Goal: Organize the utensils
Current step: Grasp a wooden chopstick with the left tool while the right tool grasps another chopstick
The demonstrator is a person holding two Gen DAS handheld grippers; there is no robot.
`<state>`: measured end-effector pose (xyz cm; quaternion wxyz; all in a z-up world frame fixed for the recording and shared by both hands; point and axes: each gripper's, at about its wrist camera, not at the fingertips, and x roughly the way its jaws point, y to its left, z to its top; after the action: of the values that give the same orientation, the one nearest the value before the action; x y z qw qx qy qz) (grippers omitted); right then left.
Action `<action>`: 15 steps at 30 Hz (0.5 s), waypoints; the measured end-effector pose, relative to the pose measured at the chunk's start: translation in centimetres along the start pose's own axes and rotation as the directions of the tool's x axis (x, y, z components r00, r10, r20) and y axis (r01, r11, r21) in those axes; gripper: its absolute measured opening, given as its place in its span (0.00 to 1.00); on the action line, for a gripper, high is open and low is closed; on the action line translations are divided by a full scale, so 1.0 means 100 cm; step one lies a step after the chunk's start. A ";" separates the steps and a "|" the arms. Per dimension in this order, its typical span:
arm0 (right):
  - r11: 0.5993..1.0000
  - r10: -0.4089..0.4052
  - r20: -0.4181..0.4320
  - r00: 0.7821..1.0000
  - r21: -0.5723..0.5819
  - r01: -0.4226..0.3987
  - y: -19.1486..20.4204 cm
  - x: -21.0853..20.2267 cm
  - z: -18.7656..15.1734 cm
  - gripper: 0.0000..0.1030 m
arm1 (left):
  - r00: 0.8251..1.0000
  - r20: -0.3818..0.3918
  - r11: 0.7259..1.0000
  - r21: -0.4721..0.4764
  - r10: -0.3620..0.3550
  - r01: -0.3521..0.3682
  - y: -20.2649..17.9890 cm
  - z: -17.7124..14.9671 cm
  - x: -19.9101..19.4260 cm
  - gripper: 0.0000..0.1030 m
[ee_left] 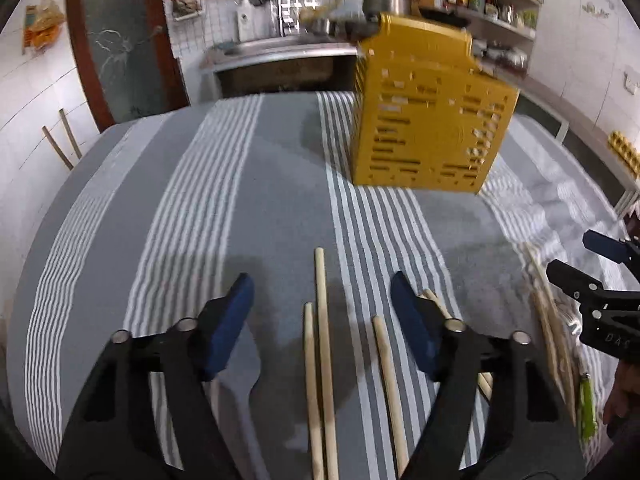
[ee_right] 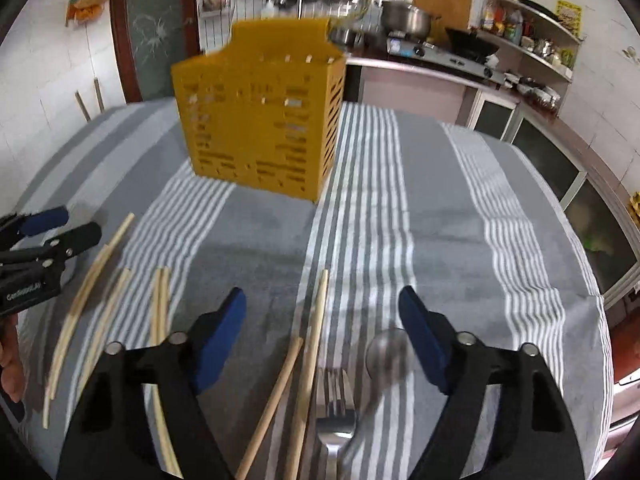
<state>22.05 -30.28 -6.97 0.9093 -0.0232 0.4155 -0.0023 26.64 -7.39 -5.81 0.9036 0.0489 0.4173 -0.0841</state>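
A yellow slotted utensil holder (ee_left: 432, 120) (ee_right: 260, 120) stands upright on the grey striped cloth (ee_left: 280, 200). My left gripper (ee_left: 322, 284) is open low over three wooden chopsticks (ee_left: 324, 340) that lie between its blue pads without touching them. A pale flat utensil (ee_left: 236, 384) lies under its left finger. My right gripper (ee_right: 322, 294) is open too, above two chopsticks (ee_right: 316, 340), a metal fork (ee_right: 335, 420) and a spoon (ee_right: 386, 354) lying on the cloth. Each gripper shows at the edge of the other's view: the right gripper (ee_left: 573, 253), the left gripper (ee_right: 78, 224).
Several more chopsticks (ee_right: 92, 284) lie on the cloth between the two grippers, and a green handle (ee_left: 586, 412) lies by the near edge. Behind the table are a steel counter (ee_left: 280, 50), a stove with pots (ee_right: 440, 48) and wall shelves (ee_right: 532, 32). A hand (ee_right: 10, 360) holds the left gripper.
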 end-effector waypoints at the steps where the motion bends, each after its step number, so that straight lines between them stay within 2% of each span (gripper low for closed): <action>1: 1.000 0.000 -0.014 1.000 0.000 0.000 0.002 0.004 0.001 0.69 | 1.000 -0.020 1.000 0.001 -0.006 0.006 -0.002 0.002 0.007 0.62; 3: 1.000 0.009 -0.049 0.999 0.005 -0.008 0.001 0.013 0.002 0.62 | 0.999 -0.053 1.000 0.007 0.010 -0.009 -0.006 0.007 0.021 0.55; 7: 1.000 0.011 -0.095 0.995 0.016 -0.009 -0.002 0.027 0.006 0.58 | 0.992 -0.118 0.999 0.015 0.043 -0.042 -0.008 0.014 0.041 0.45; 11: 1.000 0.015 -0.134 0.991 0.017 -0.013 -0.001 0.037 0.009 0.52 | 0.982 -0.183 0.999 0.014 0.038 -0.036 -0.010 0.017 0.060 0.34; 13: 1.000 0.009 -0.164 0.986 0.015 -0.007 -0.001 0.045 0.008 0.45 | 0.980 -0.192 0.999 0.028 0.041 -0.037 -0.011 0.016 0.062 0.34; 15: 1.000 0.015 -0.184 0.983 0.019 -0.012 0.000 0.051 0.007 0.45 | 0.977 -0.209 0.999 0.034 0.037 -0.031 -0.012 0.017 0.067 0.34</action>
<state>25.90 -30.41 -10.38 0.8671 -0.0117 0.4980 -0.0020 31.94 -9.56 -9.82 0.8549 0.0785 0.5081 -0.0694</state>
